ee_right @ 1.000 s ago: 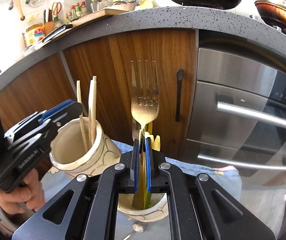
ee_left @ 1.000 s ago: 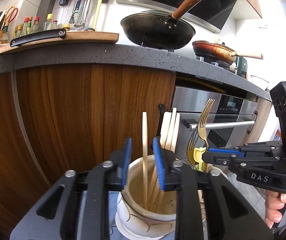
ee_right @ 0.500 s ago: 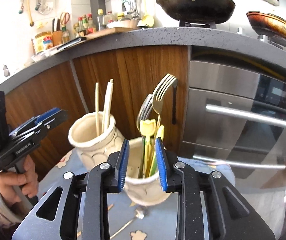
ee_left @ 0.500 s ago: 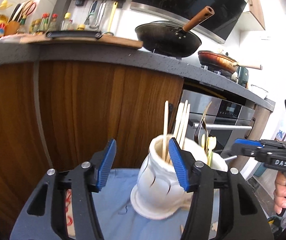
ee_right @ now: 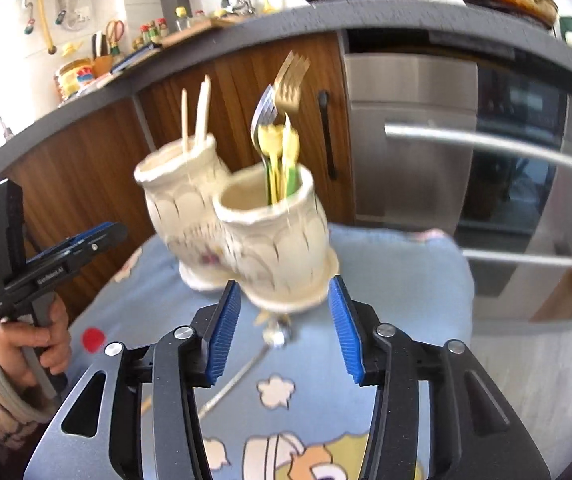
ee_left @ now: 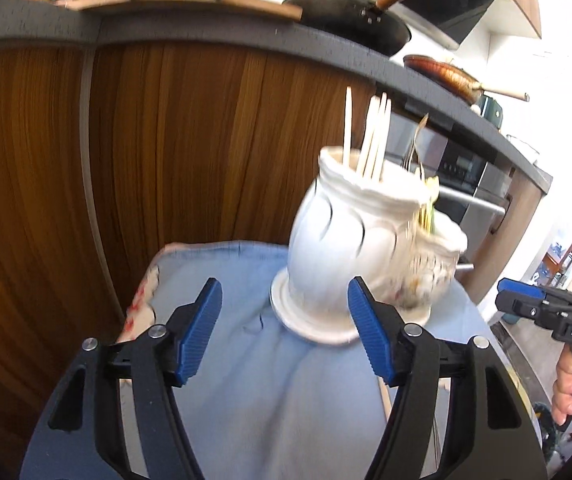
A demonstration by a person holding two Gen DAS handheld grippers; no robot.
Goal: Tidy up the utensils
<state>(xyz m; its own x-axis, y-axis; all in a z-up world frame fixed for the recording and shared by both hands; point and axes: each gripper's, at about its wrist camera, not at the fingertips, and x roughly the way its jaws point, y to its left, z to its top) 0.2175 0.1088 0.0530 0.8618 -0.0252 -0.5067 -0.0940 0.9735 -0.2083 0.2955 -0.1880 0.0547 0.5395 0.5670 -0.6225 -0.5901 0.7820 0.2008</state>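
Presently both tools are opening and empty: left tool (ee_left: pixel 282 336) and right tool (ee_right: pixel 284 330). Fork jar (ee_right: pixel 274 240) touches the chopstick jar (ee_right: pixel 182 204); a loose spoon (ee_right: pixel 242 372) lies just before it. Risk: a careless reach tips the top-heavy jars.

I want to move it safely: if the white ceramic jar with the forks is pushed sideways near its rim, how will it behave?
The fork jar probably tips rather than slides: tall forks raise its weight, and the blue cloth under it likely grips its foot. Its glazed ceramic wall looks stiff, slippery and breakable.
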